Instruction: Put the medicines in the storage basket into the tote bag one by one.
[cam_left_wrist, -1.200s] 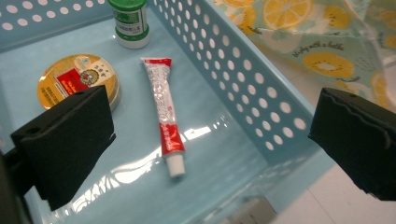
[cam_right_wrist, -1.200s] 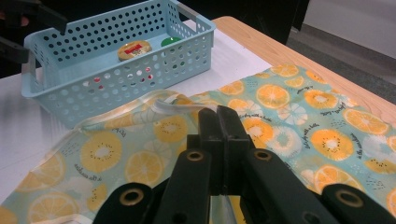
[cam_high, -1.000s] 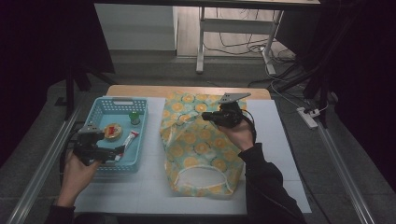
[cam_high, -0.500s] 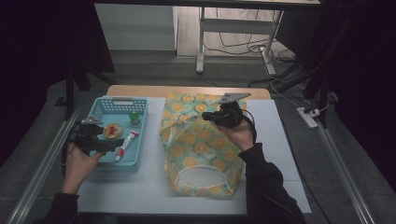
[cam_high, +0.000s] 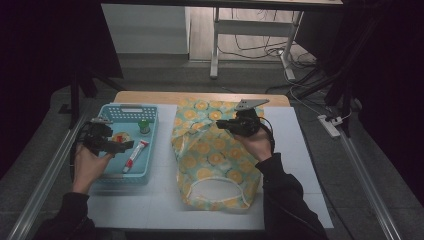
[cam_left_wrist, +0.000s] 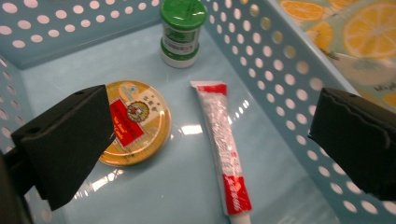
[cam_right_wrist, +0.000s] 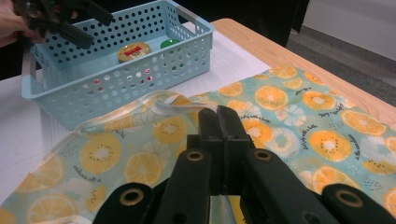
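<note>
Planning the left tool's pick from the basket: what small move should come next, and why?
Probably lower the left tool over the tube: its jaws stand open above the basket, with the tube lying flat between them, not yet touched.

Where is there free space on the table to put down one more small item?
Free: the white table strip between the blue basket and the orange-print bag, and the stretch right of the bag. Crowded: the basket floor, with tin, tube and green-capped jar.

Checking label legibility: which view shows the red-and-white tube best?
The left gripper view: the red-and-white tube lies large on the blue basket floor. The high view shows it small; the right gripper view gives glimpses through the basket's holes.
</note>
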